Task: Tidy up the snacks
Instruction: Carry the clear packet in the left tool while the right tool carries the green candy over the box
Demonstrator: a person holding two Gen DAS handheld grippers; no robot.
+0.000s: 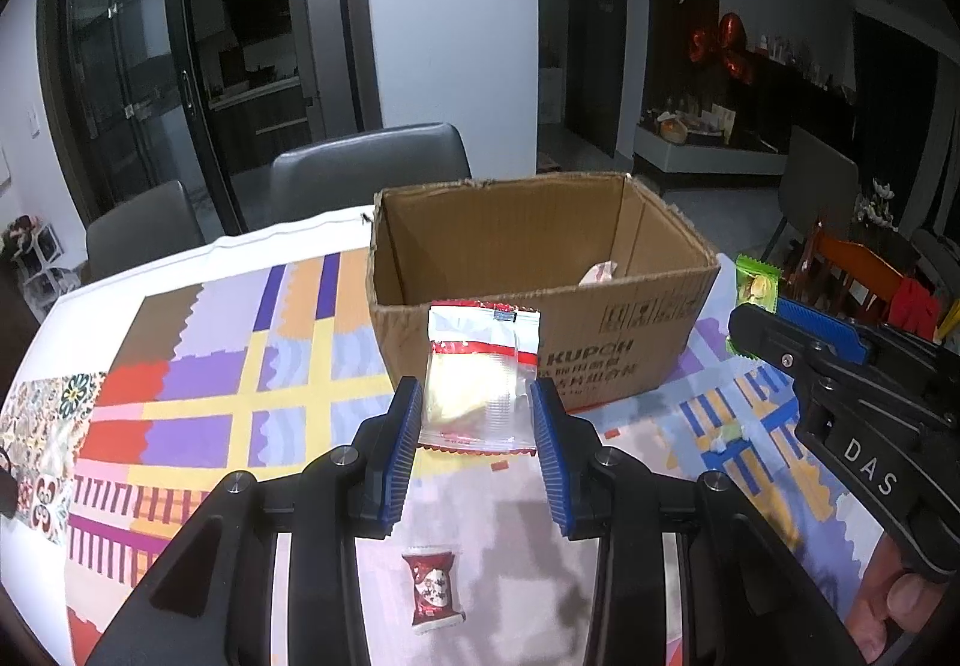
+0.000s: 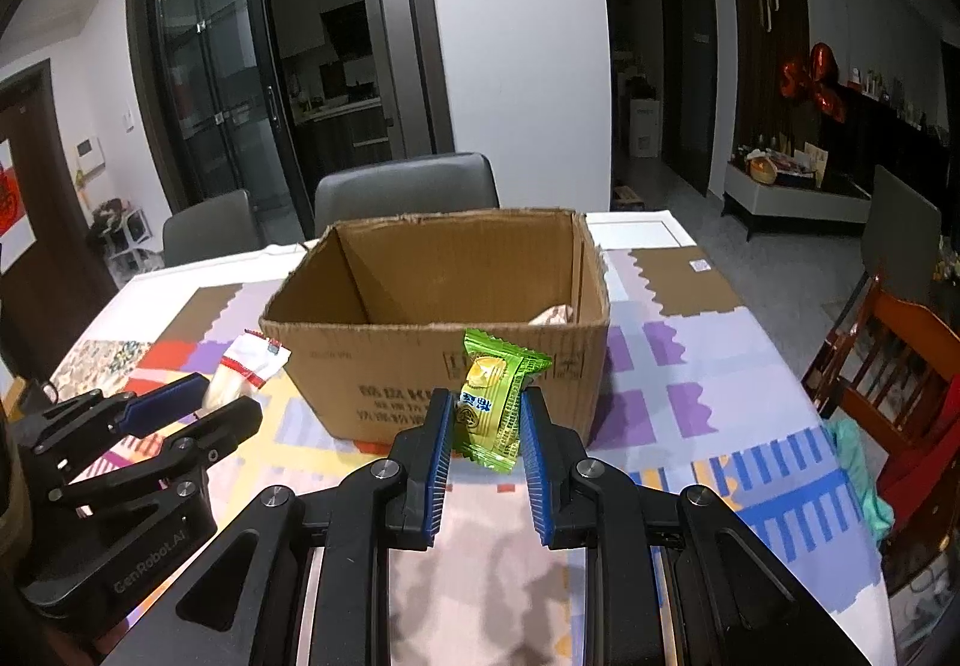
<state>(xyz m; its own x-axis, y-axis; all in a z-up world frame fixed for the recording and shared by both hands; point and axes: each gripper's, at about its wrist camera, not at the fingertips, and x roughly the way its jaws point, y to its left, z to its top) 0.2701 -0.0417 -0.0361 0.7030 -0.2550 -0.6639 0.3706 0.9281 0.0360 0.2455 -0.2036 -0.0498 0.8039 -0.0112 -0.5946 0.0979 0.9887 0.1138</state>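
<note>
An open cardboard box (image 1: pixel 540 342) stands on the table; it also shows in the right wrist view (image 2: pixel 372 366). A wrapped snack (image 1: pixel 600 270) lies inside it at the right. My left gripper (image 1: pixel 474 426) is shut on a clear red-striped snack packet (image 1: pixel 480 378), held above the table just before the box. My right gripper (image 2: pixel 485 426) is shut on a green snack packet (image 2: pixel 495 396), also held before the box front. The left gripper with its packet shows in the right wrist view (image 2: pixel 240 372).
A red wrapped candy (image 1: pixel 433 588) lies on the patterned tablecloth (image 1: pixel 210 396) below my left gripper. A small pale candy (image 1: pixel 726 435) lies right of the box. Grey chairs (image 2: pixel 408 186) stand behind the table, a wooden chair (image 2: pixel 888 354) at the right.
</note>
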